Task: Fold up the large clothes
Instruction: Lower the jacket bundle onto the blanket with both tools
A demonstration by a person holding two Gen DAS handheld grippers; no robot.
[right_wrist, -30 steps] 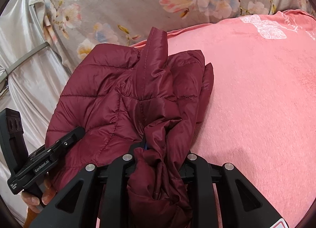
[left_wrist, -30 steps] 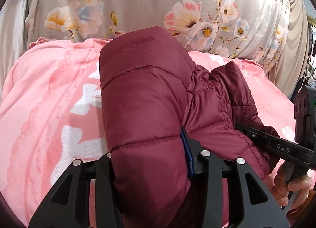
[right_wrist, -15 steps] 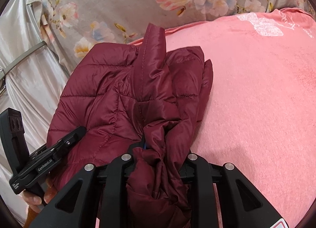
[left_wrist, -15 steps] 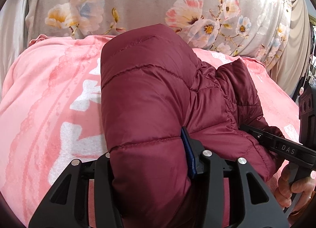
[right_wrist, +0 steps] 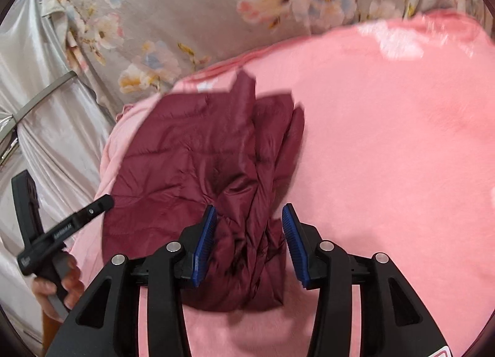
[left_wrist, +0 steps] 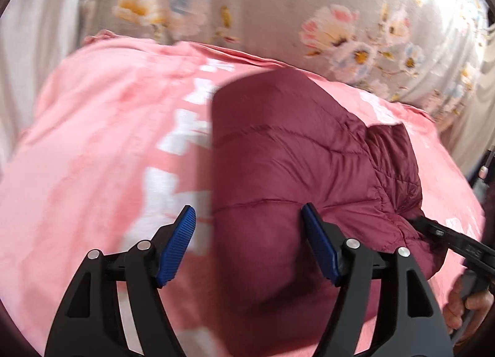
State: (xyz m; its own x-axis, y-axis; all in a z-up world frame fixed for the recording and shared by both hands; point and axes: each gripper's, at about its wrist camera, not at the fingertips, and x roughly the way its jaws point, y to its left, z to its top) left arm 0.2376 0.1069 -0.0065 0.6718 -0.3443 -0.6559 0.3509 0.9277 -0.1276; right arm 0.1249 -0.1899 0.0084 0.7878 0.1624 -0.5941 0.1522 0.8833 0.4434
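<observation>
A maroon quilted puffer jacket [left_wrist: 294,165] lies bunched on a pink blanket [left_wrist: 92,156]. My left gripper [left_wrist: 247,230] is open, its blue pads [left_wrist: 176,245] apart on either side of the jacket's near edge. In the right wrist view the same jacket [right_wrist: 201,156] lies on the pink blanket [right_wrist: 386,156]. My right gripper [right_wrist: 247,242] is open, with the jacket's crumpled near end between its pads [right_wrist: 294,245]. The other gripper shows at the left edge of the right wrist view [right_wrist: 62,230] and at the right edge of the left wrist view [left_wrist: 458,242].
A grey floral sheet [left_wrist: 278,10] rises behind the blanket and also shows in the right wrist view [right_wrist: 201,7]. Pale silky fabric [right_wrist: 46,128] hangs at the left of the bed. The blanket stretches wide to the right of the jacket.
Both grippers were shut on the jacket and have opened. The jacket has dropped onto the blanket and both grippers have pulled back a little.
</observation>
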